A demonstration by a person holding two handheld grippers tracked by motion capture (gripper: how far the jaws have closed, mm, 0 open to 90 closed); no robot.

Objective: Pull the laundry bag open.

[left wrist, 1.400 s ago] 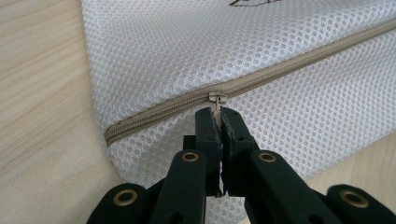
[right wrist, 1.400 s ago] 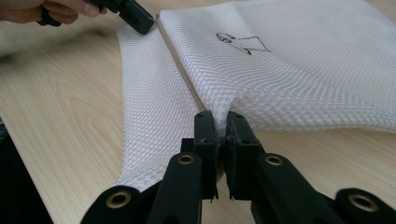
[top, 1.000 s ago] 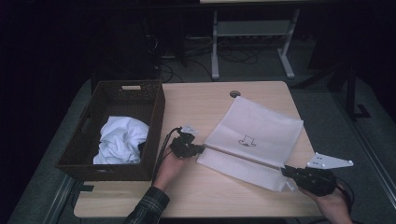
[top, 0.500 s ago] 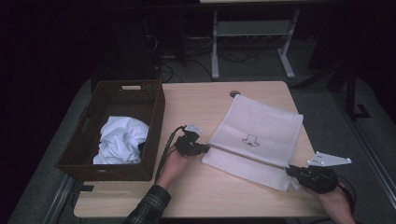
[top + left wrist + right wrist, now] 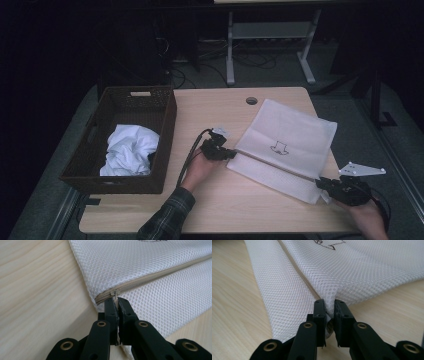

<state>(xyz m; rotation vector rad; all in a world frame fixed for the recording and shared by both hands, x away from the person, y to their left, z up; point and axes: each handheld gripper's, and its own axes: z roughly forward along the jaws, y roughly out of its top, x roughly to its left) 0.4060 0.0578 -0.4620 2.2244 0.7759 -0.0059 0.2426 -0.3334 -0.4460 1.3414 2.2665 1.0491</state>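
Both claws have slid rightward since a second ago. Left claw (image 5: 231, 153) is clamped on the zip pull (image 5: 116, 293); right claw (image 5: 322, 183), just easing wider, pinches the bag (image 5: 290, 137) corner as an anchor. Bag lies centre-right on the bench (image 5: 210, 107).

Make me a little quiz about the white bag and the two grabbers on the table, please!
1. True or false: the left gripper pinches the zipper pull of the mesh bag.
2. What does the right gripper grip? A) the basket B) a corner of the mesh bag C) a cable
3. What lies in the basket?

Key:
1. True.
2. B.
3. A crumpled white cloth.
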